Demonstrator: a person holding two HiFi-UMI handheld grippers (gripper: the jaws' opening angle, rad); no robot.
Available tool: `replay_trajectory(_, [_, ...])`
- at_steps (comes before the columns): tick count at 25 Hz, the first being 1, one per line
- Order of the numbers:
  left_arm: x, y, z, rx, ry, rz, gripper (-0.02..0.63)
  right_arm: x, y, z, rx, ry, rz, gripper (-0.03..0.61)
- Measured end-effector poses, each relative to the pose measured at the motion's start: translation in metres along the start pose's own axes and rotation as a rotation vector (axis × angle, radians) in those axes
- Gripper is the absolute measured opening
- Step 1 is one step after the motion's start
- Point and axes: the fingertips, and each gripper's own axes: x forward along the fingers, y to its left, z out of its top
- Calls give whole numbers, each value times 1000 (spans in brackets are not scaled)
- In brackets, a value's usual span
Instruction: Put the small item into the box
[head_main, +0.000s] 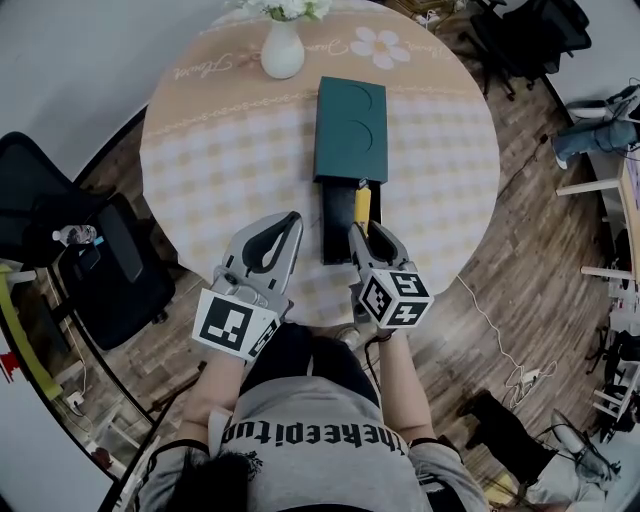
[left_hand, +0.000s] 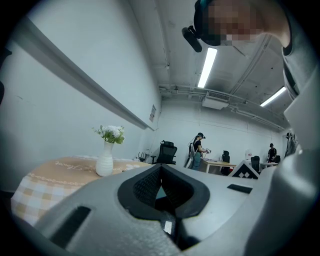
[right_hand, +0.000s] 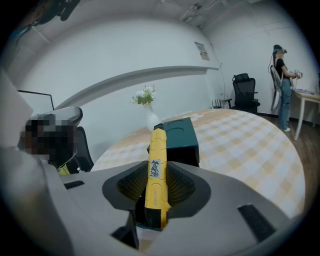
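Starting at the left, a round tabletop (head_main: 220, 170) covered with a beige checked cloth is seen, and a white ribbed vase of white flowers (head_main: 282, 50) is stood near its far edge. The left tool (head_main: 295, 217) is held over the near part of the tabletop, just left of the box. Its jaws are pressed together at the tips, and nothing is gripped between them. At the middle, a dark green rectangular box (head_main: 350, 130) is laid flat, with its black inner tray (head_main: 335, 225) drawn out toward the person. The small yellow bar-shaped item (head_main: 362, 203) is clamped between the jaws of the right tool (head_main: 358, 230). Its free end is pointed at the green box, over the right side of the open tray. Whether the tray is touched by it cannot be told.
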Motion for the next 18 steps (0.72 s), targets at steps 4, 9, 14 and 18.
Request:
replay_trajectory(4, [1,2,-2,-11,4,6,17,7,-3,-7,-1,54,-10,118])
replay_trajectory(9, [1,6,-2,-16,4,19,17,17,-8,-19,6,132,-22,118])
replay_trajectory(14, [7,6,-3,-13,1,27,17,25,-16,-27,-8,213,-31,118])
replay_trajectory(18, [-2,15,-4,-18,0,31,17,31,-5,-36,-37,278,-39,118])
